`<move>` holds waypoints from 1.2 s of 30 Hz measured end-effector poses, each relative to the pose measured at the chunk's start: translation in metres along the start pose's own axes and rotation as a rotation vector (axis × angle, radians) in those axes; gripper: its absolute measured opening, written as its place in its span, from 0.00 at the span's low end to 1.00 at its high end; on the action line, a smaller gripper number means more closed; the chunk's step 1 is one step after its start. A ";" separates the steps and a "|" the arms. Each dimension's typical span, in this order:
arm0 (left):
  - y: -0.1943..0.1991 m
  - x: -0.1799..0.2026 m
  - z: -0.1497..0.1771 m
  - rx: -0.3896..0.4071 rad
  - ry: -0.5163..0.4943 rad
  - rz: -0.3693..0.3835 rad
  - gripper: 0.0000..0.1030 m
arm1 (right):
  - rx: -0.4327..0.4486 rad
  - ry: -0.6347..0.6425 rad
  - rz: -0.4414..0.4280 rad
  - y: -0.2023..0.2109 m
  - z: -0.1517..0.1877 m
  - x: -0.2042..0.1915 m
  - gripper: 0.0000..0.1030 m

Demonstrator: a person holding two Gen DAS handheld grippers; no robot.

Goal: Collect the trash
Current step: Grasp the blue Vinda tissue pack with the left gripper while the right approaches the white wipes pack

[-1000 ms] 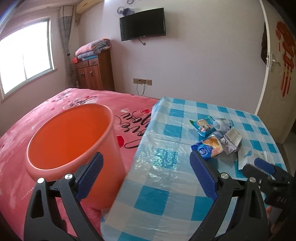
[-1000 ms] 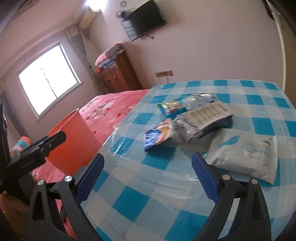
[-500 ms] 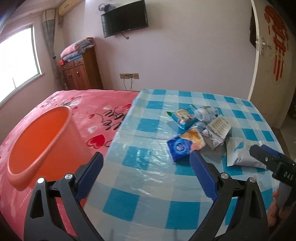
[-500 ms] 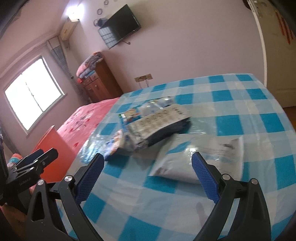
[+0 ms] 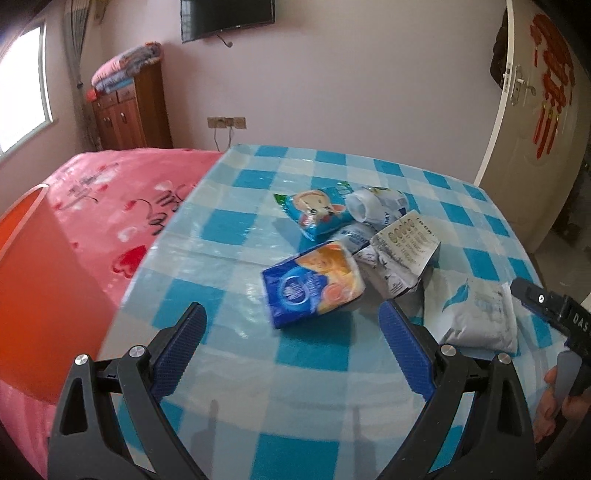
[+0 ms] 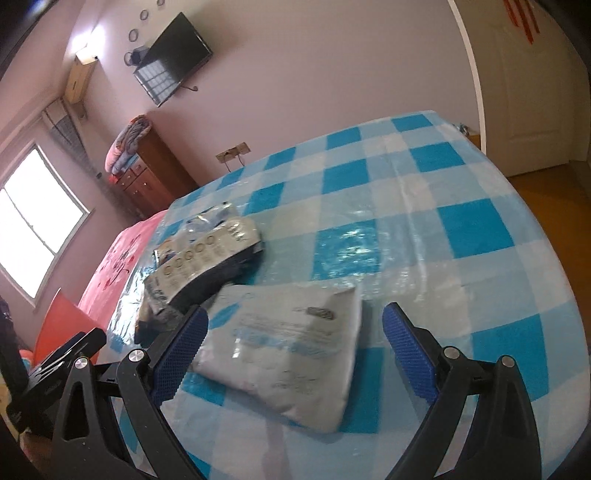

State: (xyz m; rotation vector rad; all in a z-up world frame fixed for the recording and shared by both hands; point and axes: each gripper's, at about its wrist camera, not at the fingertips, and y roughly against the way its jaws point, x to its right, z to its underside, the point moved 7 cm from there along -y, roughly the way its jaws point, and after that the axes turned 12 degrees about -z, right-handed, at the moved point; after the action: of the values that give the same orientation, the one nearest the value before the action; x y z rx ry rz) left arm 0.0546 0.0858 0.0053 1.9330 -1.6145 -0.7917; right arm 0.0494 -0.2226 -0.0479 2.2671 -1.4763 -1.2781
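Several wrappers lie in a heap on the blue-checked table (image 5: 317,373). Nearest my open left gripper (image 5: 291,349) is a blue and orange packet (image 5: 312,286), just beyond its fingertips. Behind it lie a cartoon snack bag (image 5: 319,214), a crumpled white wrapper (image 5: 375,206) and a silver foil pack (image 5: 402,254). A flat white pouch (image 6: 291,354) lies between the tips of my open right gripper (image 6: 295,354), without touching them. The orange bucket (image 5: 40,295) stands left of the table by the bed.
A pink bedspread (image 5: 110,192) borders the table's left side. A wooden cabinet (image 5: 133,110) with folded blankets stands by the far wall, under a wall television (image 5: 225,16). A door (image 5: 532,122) is at the right. A hand (image 5: 550,402) holds the right gripper.
My left gripper has swung right, away from the bucket, and closer to the blue and orange packet. My right gripper has come forward until the white pouch lies between its open fingers.
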 end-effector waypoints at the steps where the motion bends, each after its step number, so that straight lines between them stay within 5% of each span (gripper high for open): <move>1: -0.003 0.003 -0.001 -0.003 0.002 0.006 0.92 | -0.009 -0.003 -0.004 -0.001 0.000 0.002 0.92; 22: -0.063 0.016 -0.009 -0.075 0.085 0.051 0.92 | -0.153 0.137 -0.038 -0.021 0.031 -0.024 0.92; 36: -0.074 0.005 -0.008 -0.113 0.149 0.067 0.82 | -0.298 0.242 -0.217 -0.022 0.064 -0.081 0.92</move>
State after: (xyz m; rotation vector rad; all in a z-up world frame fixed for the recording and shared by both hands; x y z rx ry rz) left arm 0.1122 0.0934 -0.0412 1.8047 -1.5052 -0.6798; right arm 0.0061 -0.1263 -0.0530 2.3238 -0.9142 -1.1355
